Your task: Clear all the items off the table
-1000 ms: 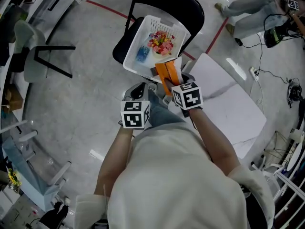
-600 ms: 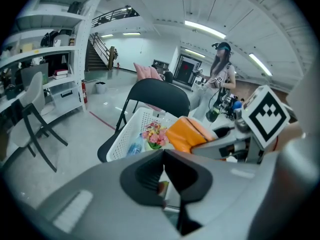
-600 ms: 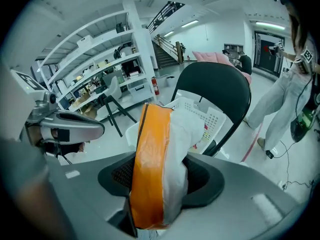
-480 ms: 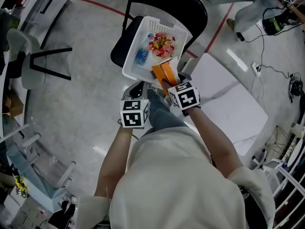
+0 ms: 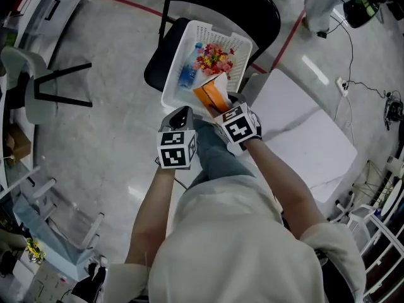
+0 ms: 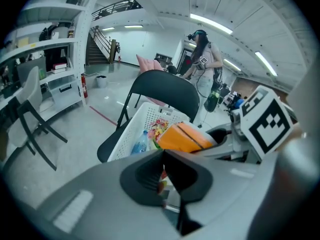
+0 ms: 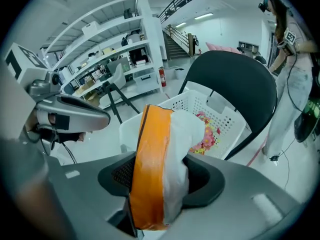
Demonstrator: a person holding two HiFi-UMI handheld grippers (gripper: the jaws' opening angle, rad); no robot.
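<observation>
pack poised over basket

the right tool [image 7: 159, 184] clamps an orange pack [image 7: 150, 149], jaws half apart, over the near edge of the basket [image 5: 173, 74] on the chair [image 5: 252, 5], likely to drop it in beside the bottle [image 5: 188, 73]. the left tool [image 6: 167, 171], jaws together and empty, hangs just beside.

At centre frame, the orange packet [image 5: 211, 95] hides the near rim of the white basket [image 5: 178, 59]; the right claw [image 5: 222, 109] covers the packet's lower end.
</observation>
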